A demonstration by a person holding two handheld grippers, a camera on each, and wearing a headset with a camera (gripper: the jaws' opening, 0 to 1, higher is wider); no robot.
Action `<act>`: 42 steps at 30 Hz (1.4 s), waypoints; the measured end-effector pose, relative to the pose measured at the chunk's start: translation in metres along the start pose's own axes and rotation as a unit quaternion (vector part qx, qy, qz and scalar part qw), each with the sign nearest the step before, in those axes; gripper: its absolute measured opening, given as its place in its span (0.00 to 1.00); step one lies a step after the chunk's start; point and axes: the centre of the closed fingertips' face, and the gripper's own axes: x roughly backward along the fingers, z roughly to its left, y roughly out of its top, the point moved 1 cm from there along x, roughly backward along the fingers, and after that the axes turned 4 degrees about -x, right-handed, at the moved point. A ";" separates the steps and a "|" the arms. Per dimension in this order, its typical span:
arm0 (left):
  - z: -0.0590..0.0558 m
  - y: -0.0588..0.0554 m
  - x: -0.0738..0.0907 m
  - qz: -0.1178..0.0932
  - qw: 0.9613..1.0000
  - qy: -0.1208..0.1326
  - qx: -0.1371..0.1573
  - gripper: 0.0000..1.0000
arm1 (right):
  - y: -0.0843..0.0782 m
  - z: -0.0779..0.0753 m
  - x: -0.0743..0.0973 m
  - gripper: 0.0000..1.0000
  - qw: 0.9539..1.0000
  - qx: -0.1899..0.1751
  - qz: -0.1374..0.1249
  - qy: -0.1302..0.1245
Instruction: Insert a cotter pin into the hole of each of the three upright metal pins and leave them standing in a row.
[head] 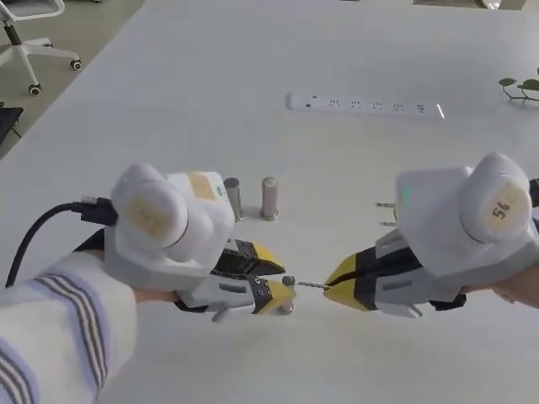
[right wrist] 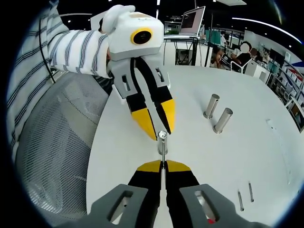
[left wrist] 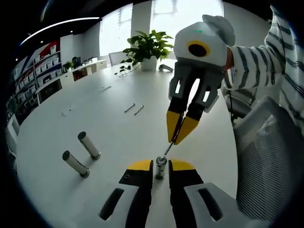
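My left gripper (head: pixel 280 295) (left wrist: pixel 161 166) is shut on a short upright metal pin (left wrist: pixel 161 167) (right wrist: pixel 162 137) that stands on the white table (head: pixel 253 67). My right gripper (head: pixel 330 286) (right wrist: pixel 163 165) faces it from the right, shut on a thin cotter pin (head: pixel 311 285) (right wrist: pixel 163 152). The cotter pin's tip sits at the top of the held metal pin. Two more metal pins (head: pixel 233 199) (head: pixel 269 198) stand side by side behind the left gripper. Two spare cotter pins (head: pixel 386 205) (head: pixel 388 223) lie on the table near the right gripper.
A white power strip (head: pixel 366 106) lies across the far middle of the table. A small plant (head: pixel 522 87) sits at the far right edge. An office chair (head: pixel 34 42) stands off the table at the far left.
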 end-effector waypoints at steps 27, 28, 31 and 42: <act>-0.003 -0.002 -0.001 0.009 1.000 0.001 0.000 0.06 | 0.015 0.001 -0.019 0.00 1.000 0.007 -0.008 0.009; -0.003 -0.002 -0.001 0.009 1.000 0.001 -0.001 0.06 | 0.016 0.001 -0.019 0.00 1.000 0.009 -0.007 0.007; -0.002 -0.002 -0.001 0.009 1.000 0.002 0.001 0.06 | 0.018 0.000 -0.020 0.00 1.000 0.019 -0.006 0.005; -0.002 -0.004 -0.003 0.008 1.000 0.003 0.006 0.06 | 0.018 0.000 -0.019 0.10 0.999 0.034 -0.010 0.001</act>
